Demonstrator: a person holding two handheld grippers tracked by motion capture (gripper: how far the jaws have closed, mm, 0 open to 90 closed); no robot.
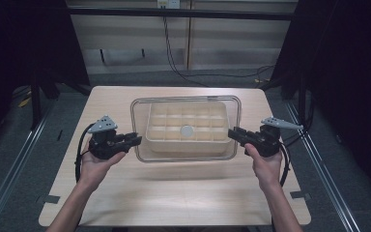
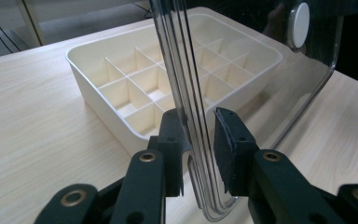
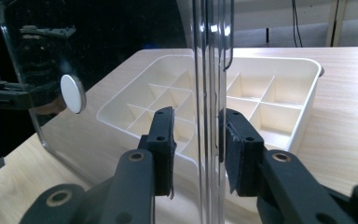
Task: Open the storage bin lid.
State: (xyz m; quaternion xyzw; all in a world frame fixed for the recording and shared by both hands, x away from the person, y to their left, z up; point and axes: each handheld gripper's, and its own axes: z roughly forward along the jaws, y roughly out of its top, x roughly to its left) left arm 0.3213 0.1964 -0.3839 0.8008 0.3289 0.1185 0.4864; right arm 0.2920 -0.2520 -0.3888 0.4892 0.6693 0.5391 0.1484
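Note:
A clear plastic lid (image 1: 185,99) with a white round knob (image 1: 187,131) hovers over a cream tray (image 1: 155,141) divided into several compartments. My left gripper (image 1: 136,139) is shut on the lid's left rim, and my right gripper (image 1: 232,133) is shut on its right rim. In the left gripper view the lid's edge (image 2: 192,116) stands between the black jaws of the left gripper (image 2: 198,135), with the tray (image 2: 93,88) behind it. In the right gripper view the rim (image 3: 209,116) runs between the jaws of the right gripper (image 3: 196,135), with the knob (image 3: 72,93) off to the left.
The tray sits in the middle of a light wooden table (image 1: 174,193). Dark curtains flank both sides. A cable (image 1: 171,53) hangs down the back wall to the floor. Metal floor rails (image 1: 14,159) run along the table's left and right.

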